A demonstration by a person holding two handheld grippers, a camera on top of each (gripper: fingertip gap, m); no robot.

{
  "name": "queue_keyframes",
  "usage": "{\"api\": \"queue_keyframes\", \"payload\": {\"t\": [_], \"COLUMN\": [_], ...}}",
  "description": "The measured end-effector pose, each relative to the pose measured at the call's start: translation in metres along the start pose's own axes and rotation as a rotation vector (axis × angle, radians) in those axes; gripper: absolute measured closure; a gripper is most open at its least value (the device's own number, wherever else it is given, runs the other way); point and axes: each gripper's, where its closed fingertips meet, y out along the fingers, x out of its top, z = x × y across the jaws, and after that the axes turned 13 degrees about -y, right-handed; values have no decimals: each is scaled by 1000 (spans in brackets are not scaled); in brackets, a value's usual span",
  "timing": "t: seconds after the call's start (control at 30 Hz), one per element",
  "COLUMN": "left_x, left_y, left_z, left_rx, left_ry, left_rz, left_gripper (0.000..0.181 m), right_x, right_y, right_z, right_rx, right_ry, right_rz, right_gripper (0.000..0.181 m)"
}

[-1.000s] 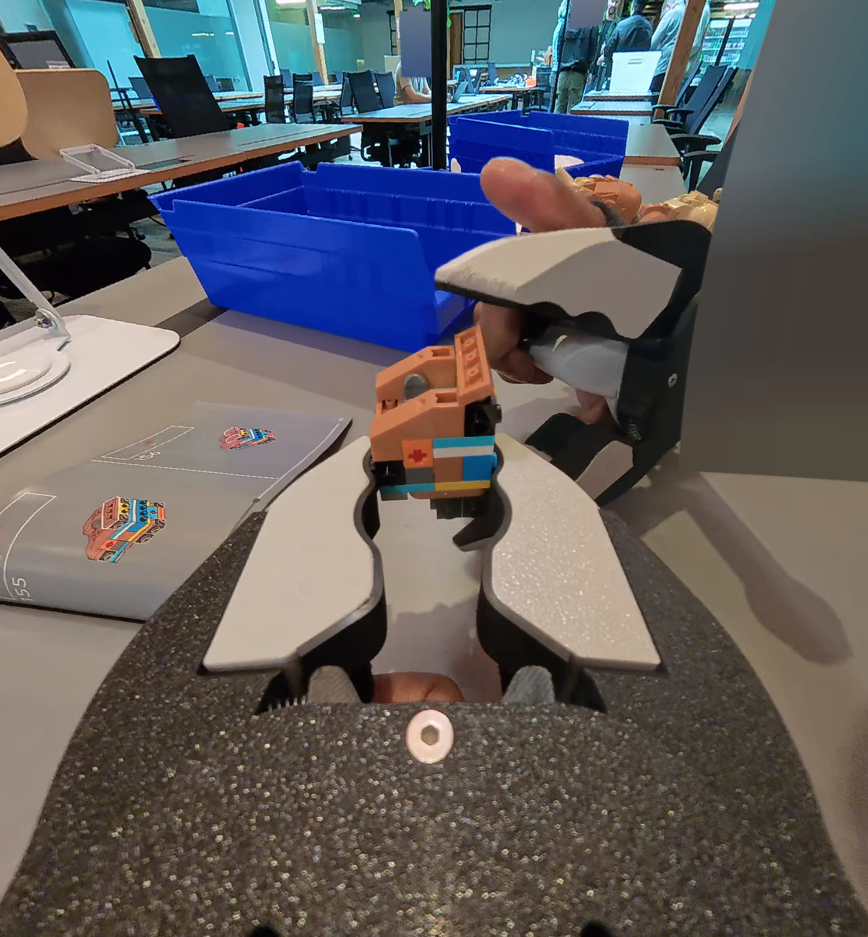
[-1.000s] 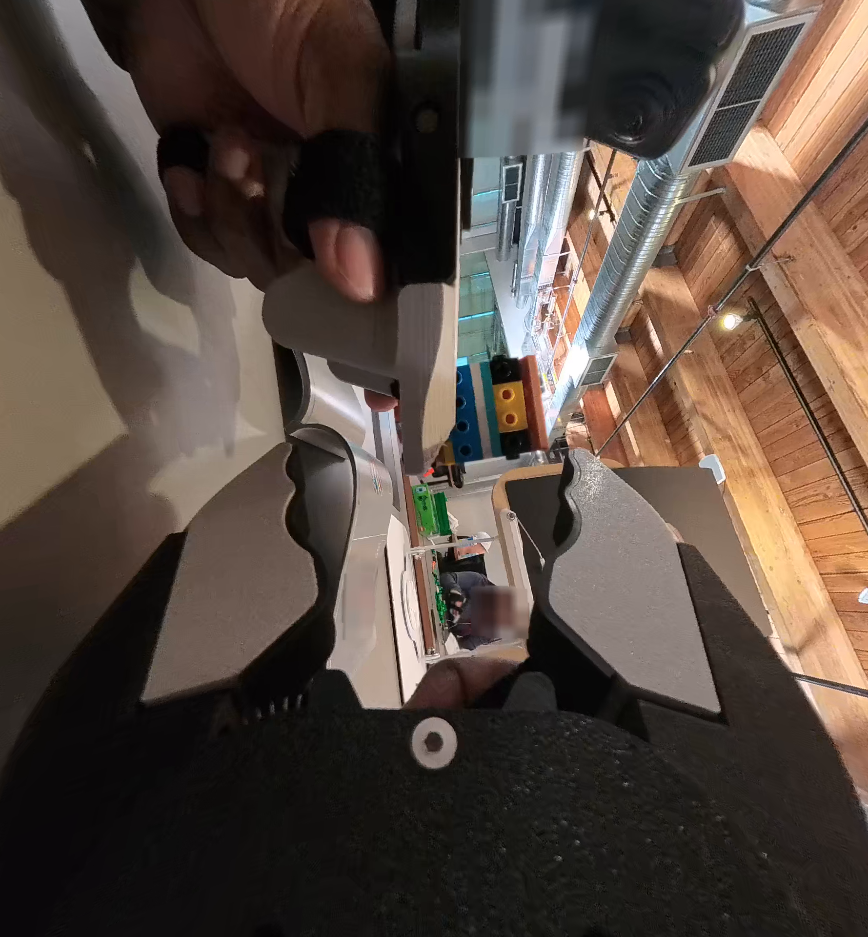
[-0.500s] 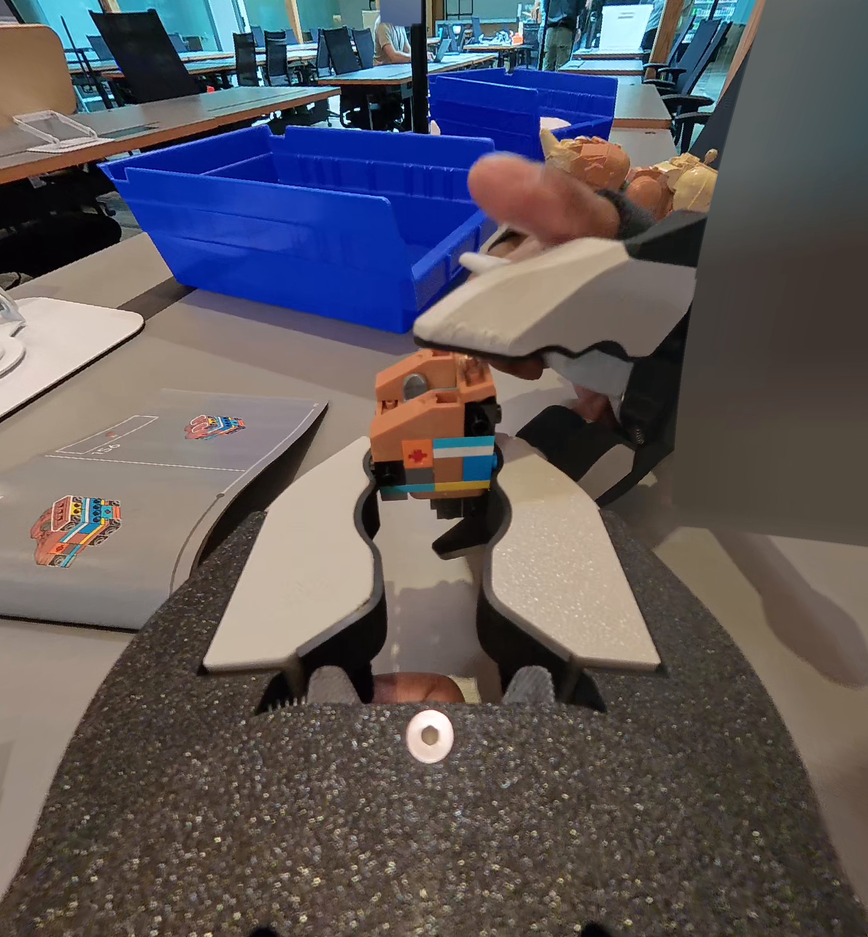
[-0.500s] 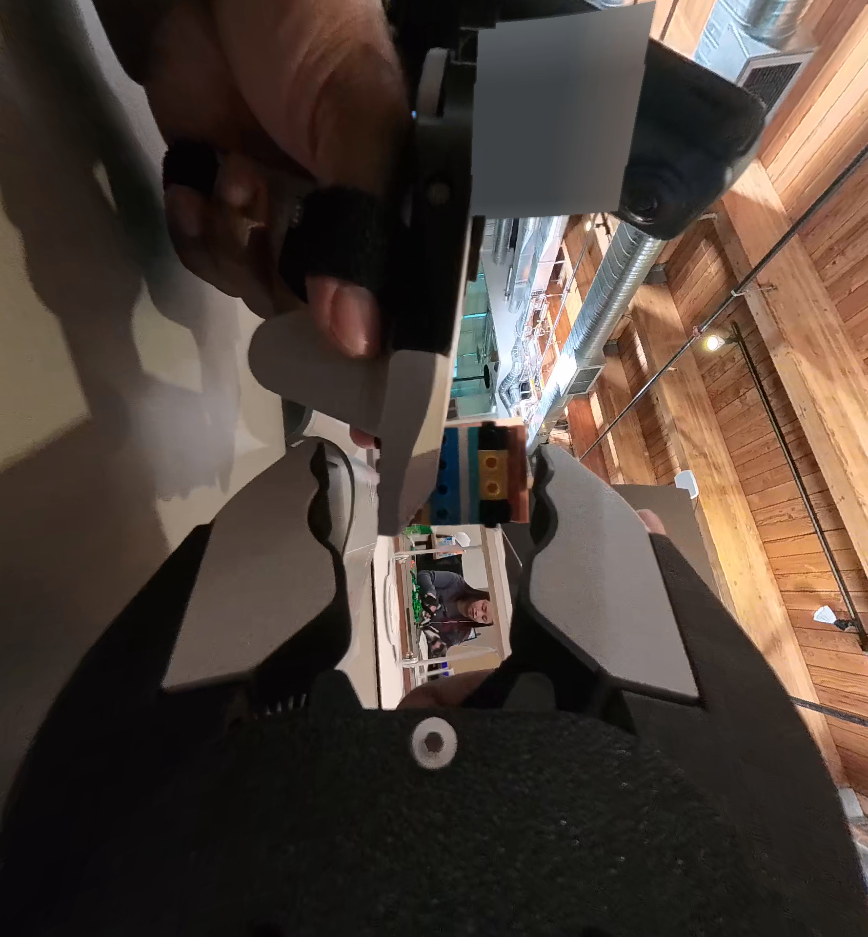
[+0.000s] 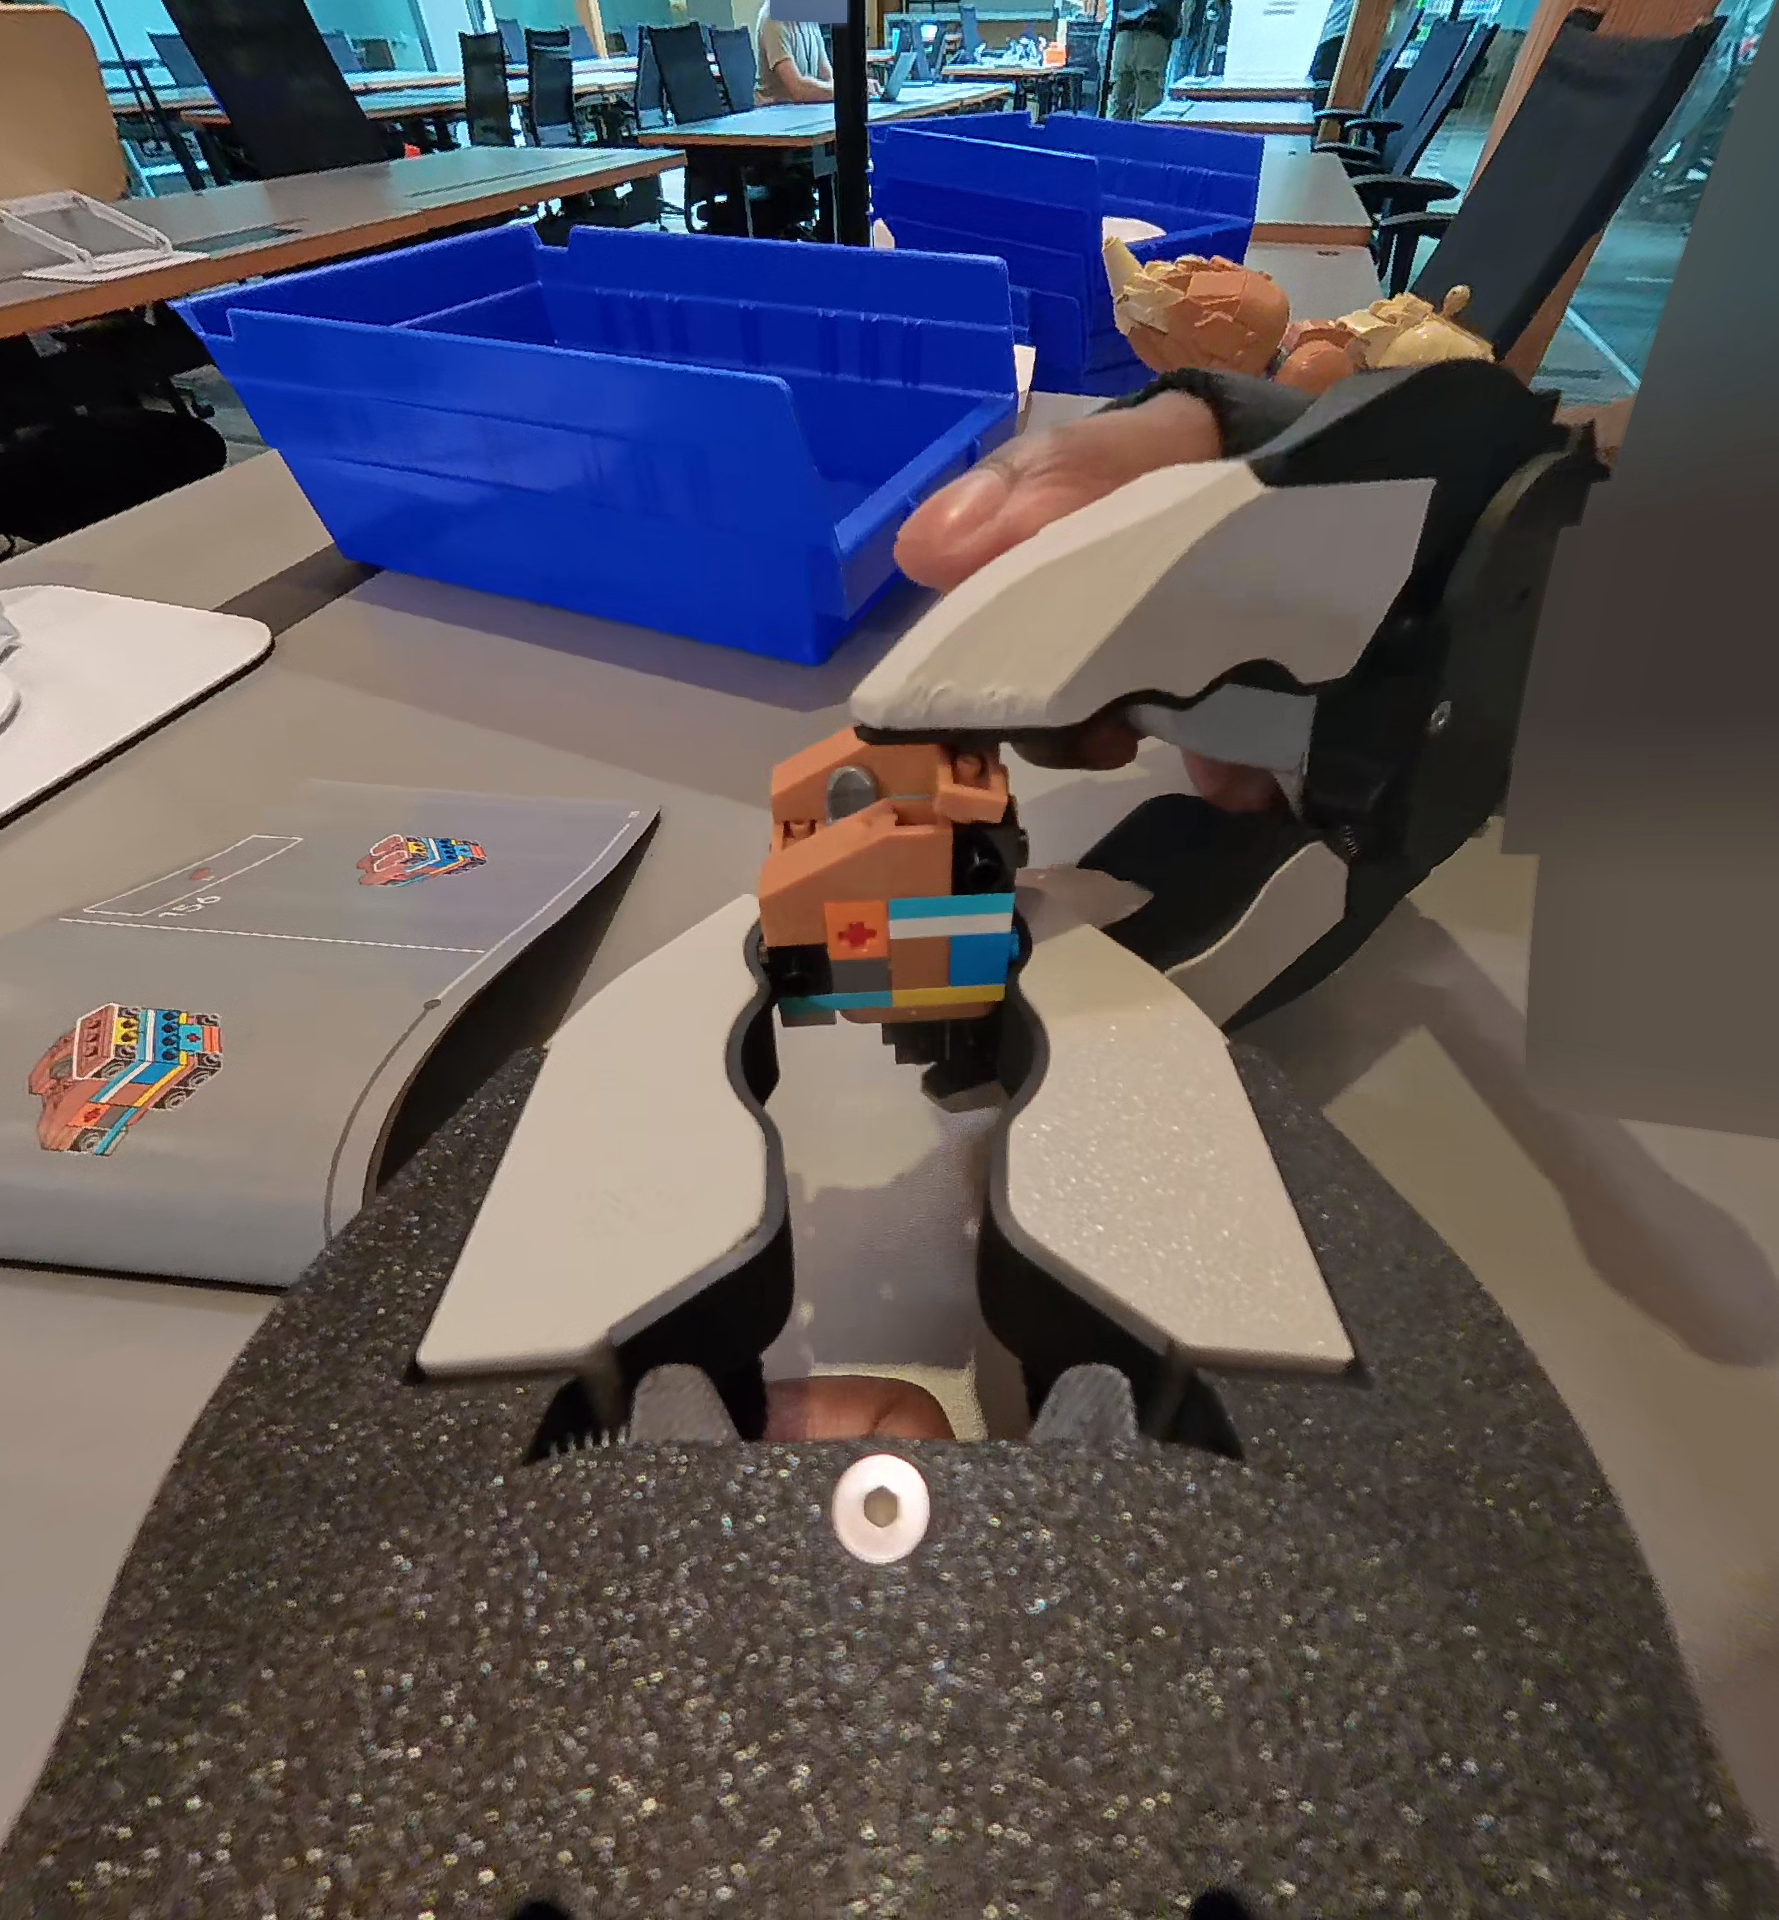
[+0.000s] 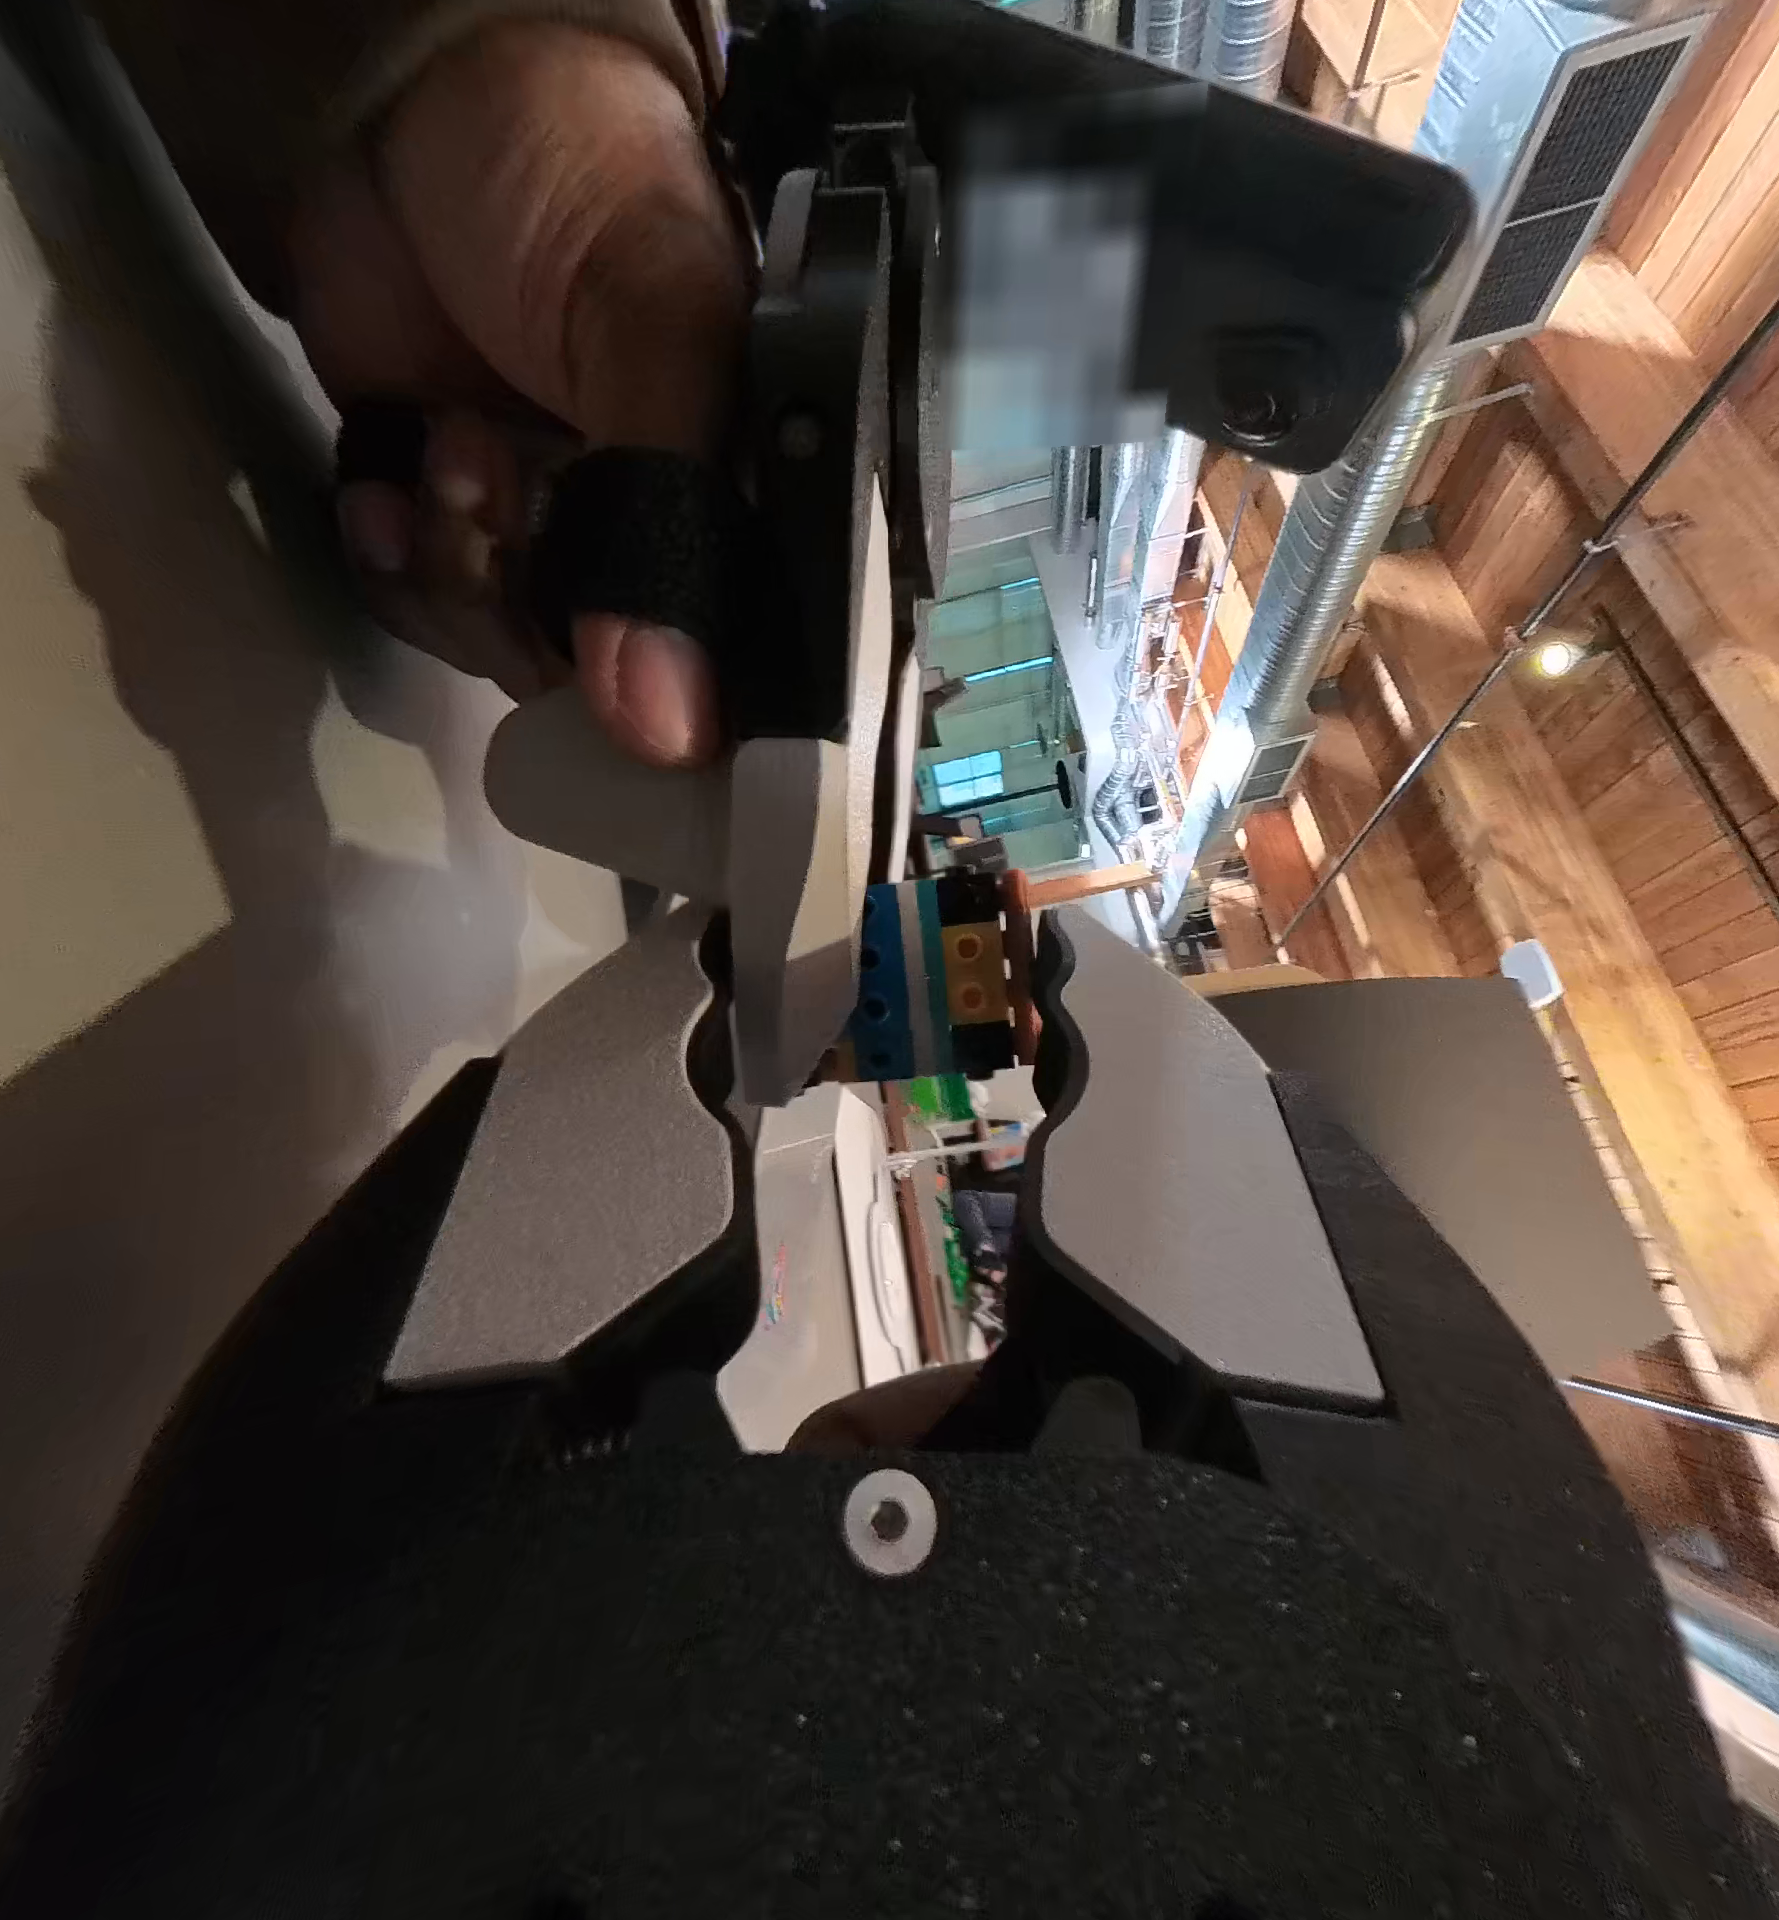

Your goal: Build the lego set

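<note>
Your left gripper (image 5: 890, 966) pinches the orange lego truck (image 5: 890, 894) above the surface (image 5: 573, 707), long axis pointing away, cab up. Your right gripper (image 6: 880, 997) spreads around it, one finger touching its top. The instruction booklet (image 5: 241, 997) bears printed numbers.

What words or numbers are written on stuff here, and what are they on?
Instruction booklet: small printed numbers beside its step boxes; I don't read writing out.
Lego model: a small red mark on an orange tile, no words visible.
Blue bin: no writing visible.
Right wrist view: nothing readable.
</note>
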Motion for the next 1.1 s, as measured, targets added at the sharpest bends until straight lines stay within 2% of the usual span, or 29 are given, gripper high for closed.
{"api": "queue_keyframes", "payload": {"t": [0.23,0.67,0.83,1.1], "left_x": [1,2,-2,-5], "left_y": [-1,-1,0,2], "left_z": [1,0,-1,-2], "left_rx": [18,18,30,1], "left_ry": [39,54,91,20], "left_rz": [0,1,24,34], "left_gripper": [142,142,142,142], "right_x": [5,0,-1,-5], "right_y": [-3,-4,-4,-3], "right_z": [4,6,11,9], "right_rx": [77,90,114,76], "right_ry": [73,19,6,-40], "right_rz": [-39,-17,-12,14], "right_gripper": [116,108,112,122]}}
